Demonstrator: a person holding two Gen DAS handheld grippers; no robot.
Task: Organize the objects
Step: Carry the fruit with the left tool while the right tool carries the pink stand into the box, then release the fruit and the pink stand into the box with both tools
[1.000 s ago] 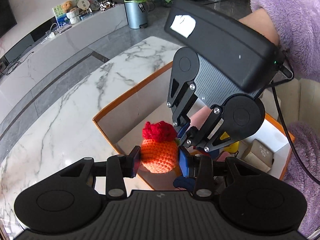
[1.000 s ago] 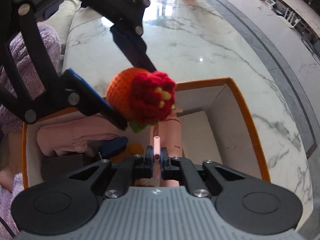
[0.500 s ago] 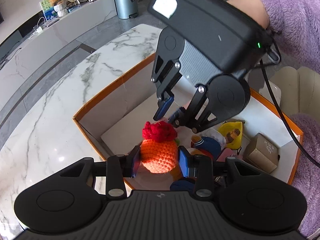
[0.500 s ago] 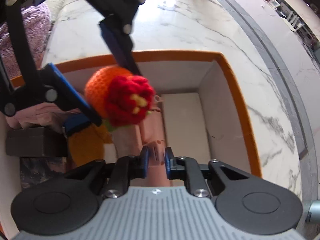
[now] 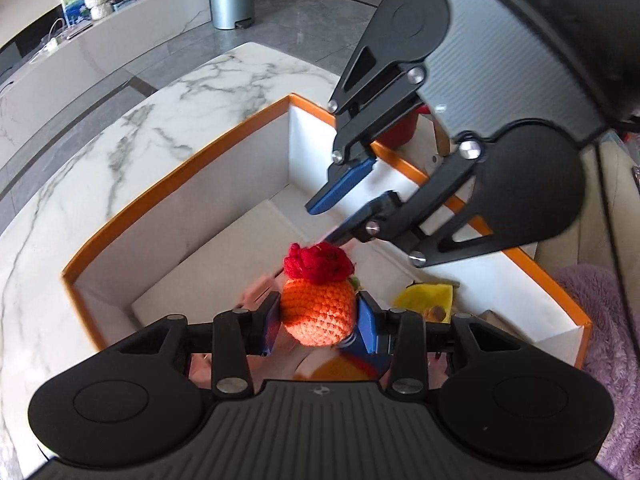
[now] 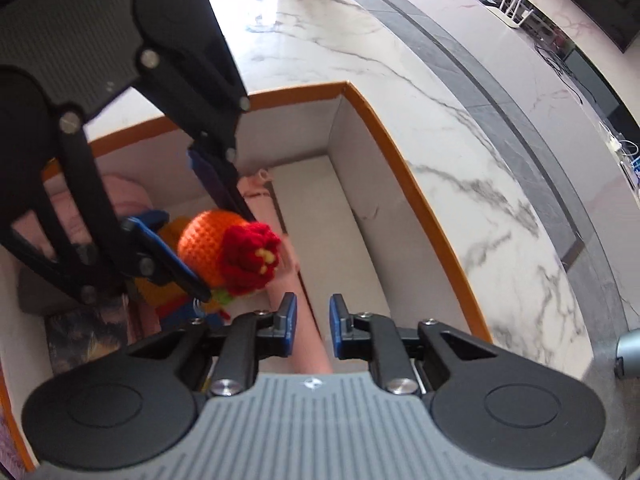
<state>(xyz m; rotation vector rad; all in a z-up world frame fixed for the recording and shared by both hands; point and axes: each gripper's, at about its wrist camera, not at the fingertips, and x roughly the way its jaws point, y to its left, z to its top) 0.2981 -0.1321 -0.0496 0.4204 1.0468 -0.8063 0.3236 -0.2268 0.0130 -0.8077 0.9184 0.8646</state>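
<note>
My left gripper [image 5: 318, 316] is shut on an orange crocheted ball with a red flower top [image 5: 318, 308] and holds it over the orange-rimmed white box [image 5: 176, 168]. The ball also shows in the right wrist view [image 6: 228, 248], between the left gripper's blue pads. My right gripper [image 6: 313, 322] is open and empty, just above a pink doll-like object [image 6: 304, 340] lying in the box. In the left wrist view the right gripper [image 5: 336, 216] hovers open over the box's far side.
The box sits on a white marble table [image 5: 100, 168]. Inside lie a yellow toy [image 5: 428, 300], a pink soft item [image 6: 120, 200], a blue-orange toy [image 6: 180, 304] and a dark patterned packet [image 6: 84, 340]. A purple fuzzy sleeve [image 5: 600, 320] is at the right.
My right gripper has opened, let go of the pink object and drawn back and up. My left gripper still holds the ball, now further in over the box.
</note>
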